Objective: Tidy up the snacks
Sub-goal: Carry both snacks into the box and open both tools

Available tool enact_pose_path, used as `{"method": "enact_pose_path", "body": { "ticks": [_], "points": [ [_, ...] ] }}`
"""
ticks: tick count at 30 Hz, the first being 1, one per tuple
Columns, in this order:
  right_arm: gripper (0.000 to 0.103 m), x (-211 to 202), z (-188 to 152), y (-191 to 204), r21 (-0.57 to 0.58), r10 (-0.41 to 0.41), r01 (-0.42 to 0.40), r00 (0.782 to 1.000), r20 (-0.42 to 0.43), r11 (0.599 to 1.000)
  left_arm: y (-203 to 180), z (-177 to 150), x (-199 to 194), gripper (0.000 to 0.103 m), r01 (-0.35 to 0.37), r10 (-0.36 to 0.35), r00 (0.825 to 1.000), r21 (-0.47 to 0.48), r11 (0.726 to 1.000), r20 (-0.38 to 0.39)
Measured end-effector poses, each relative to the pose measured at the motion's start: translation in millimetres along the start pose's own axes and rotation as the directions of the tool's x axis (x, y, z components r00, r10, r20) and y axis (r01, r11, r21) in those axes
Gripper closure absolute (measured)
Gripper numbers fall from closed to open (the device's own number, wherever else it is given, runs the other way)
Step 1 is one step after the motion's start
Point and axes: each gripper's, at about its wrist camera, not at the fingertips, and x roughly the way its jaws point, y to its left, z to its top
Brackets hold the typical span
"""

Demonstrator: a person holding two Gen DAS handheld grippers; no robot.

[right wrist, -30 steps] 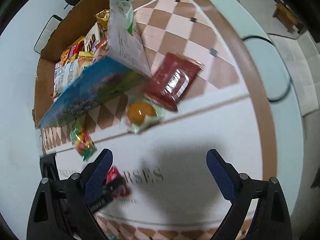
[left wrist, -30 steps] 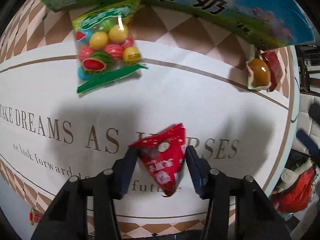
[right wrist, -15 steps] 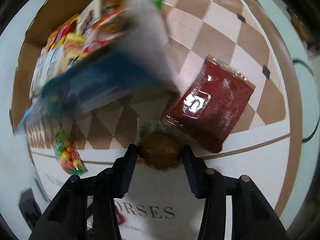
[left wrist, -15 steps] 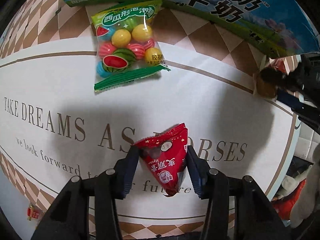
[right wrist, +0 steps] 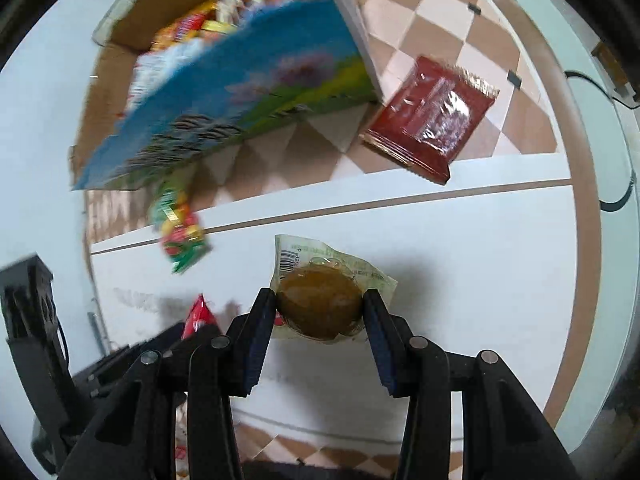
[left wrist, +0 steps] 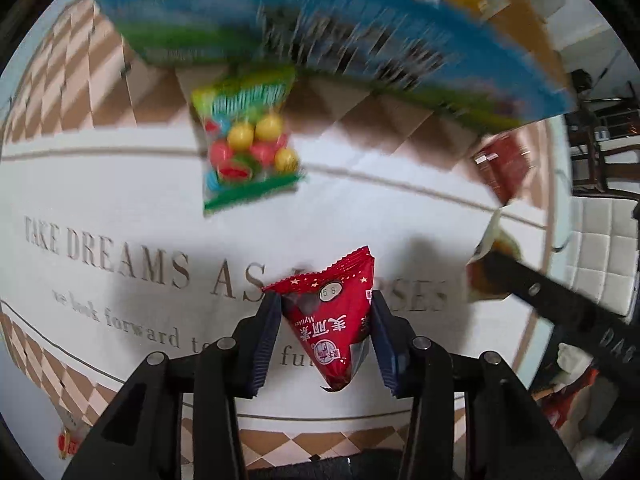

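My left gripper [left wrist: 325,316] is shut on a red triangular snack packet [left wrist: 330,320], held above the white tablecloth. My right gripper [right wrist: 319,312] is shut on a clear packet with a round brown snack [right wrist: 320,307], also off the cloth. That brown snack [left wrist: 486,264] and a right finger [left wrist: 560,308] show at the right of the left wrist view. The red packet [right wrist: 200,316] and the left gripper's body show at the lower left of the right wrist view. A cardboard box with a blue and green side [right wrist: 224,96], full of snacks, stands behind.
A bag of coloured ball candies [left wrist: 246,152] lies by the box's front; the same candy bag [right wrist: 180,232] shows in the right wrist view. A dark red flat packet [right wrist: 432,120] lies on the checkered border right of the box. The table's round edge [right wrist: 588,240] curves at right.
My right gripper shut on the brown snack beside the dark red packet and drew it back onto the white cloth. My left gripper rose with the red packet.
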Motion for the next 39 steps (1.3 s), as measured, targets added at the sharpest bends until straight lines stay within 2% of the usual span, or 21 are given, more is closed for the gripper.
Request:
{"method": "enact_pose_path", "body": {
  "ticks": [5,8,11,14,18,25,33,37,38,39],
  "points": [
    [0.055,-47.9,-6.1,15.7,-0.031,0.066,-0.064,0.996,0.065,0.997,-3.8,19.8,-67.0,0.062,0.057,-0.060,0.992,0.033,0.998,0.113],
    [0.055,-78.3,4.5,33.0,-0.054,0.106,-0.100,0.988,0.111,0.993,-4.0,38.7,-105.1,0.062,0.075,-0.084,0.981,0.055,0.996,0.172],
    [0.055,-104.1,25.2,51.5,-0.077,0.133,-0.122,0.979,0.157,0.989,-3.4,60.4,-131.3,0.062,0.064,-0.077,0.973,0.070,0.996,0.216],
    [0.055,-122.7,54.8,63.5,-0.091,0.127,-0.111,0.972,0.199,0.990,3.6,91.2,-148.1,0.062,0.023,-0.041,0.969,0.074,0.997,0.245],
    [0.055,-130.4,103.2,70.2,-0.088,0.091,-0.073,0.969,0.228,0.993,20.4,128.0,-145.2,0.062,-0.018,0.003,0.969,0.060,0.998,0.246],
    [0.055,-100.1,172.8,71.0,-0.058,0.000,0.012,0.979,0.204,0.998,50.5,177.5,-113.5,0.062,-0.071,0.065,0.980,0.023,0.997,0.186],
    [0.055,-66.1,206.0,68.0,-0.042,-0.072,0.080,0.983,0.166,0.996,69.8,211.4,-74.9,0.062,-0.108,0.108,0.989,-0.011,0.994,0.104],
    [0.054,-51.9,214.4,65.1,-0.031,-0.091,0.097,0.985,0.148,0.995,73.2,219.9,-61.6,0.061,-0.104,0.105,0.993,-0.019,0.994,0.049],
    [0.053,-47.9,216.4,64.2,-0.027,-0.096,0.101,0.986,0.137,0.995,74.2,220.5,-59.3,0.059,-0.108,0.109,0.993,-0.028,0.994,0.045],
    [0.049,-43.2,218.1,63.3,-0.024,-0.105,0.109,0.987,0.122,0.994,74.5,221.4,-56.7,0.052,-0.115,0.116,0.993,-0.032,0.993,0.037]
  ]
}}
